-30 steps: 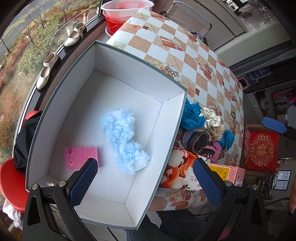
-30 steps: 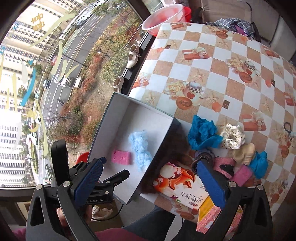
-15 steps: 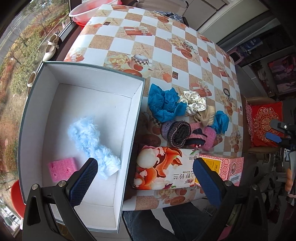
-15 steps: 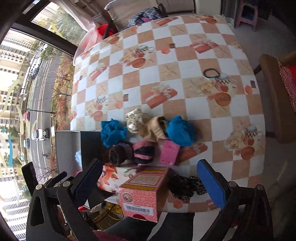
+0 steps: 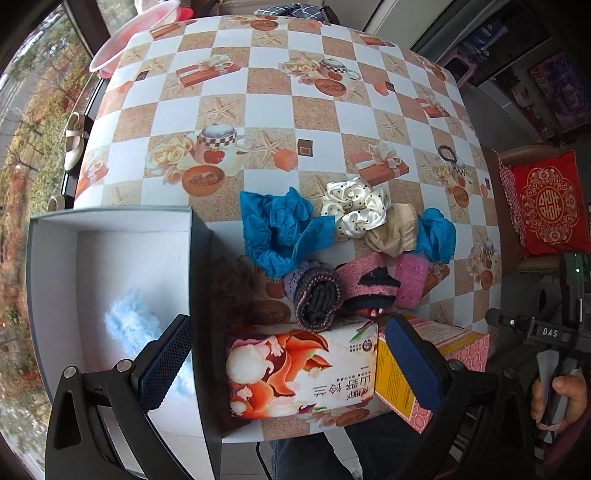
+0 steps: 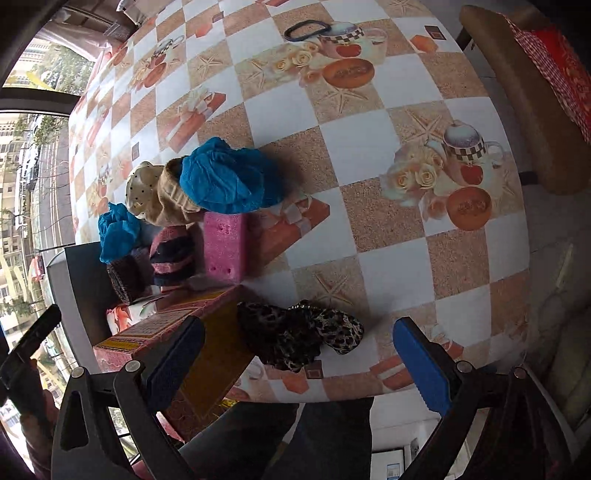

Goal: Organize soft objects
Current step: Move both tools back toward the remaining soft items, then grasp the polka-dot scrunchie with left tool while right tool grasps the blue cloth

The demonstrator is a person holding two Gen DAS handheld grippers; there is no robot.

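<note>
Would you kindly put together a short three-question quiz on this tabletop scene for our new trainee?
1. True or false: the left gripper is shut on a soft item.
2. Which item lies nearest the right gripper? A) leopard-print scrunchie B) pink sponge C) black hair tie
3. Fill in: the fluffy light-blue item lies inside the ____.

Key:
1. False; its jaws stand open and empty.
2. A
3. grey box with the white interior
</note>
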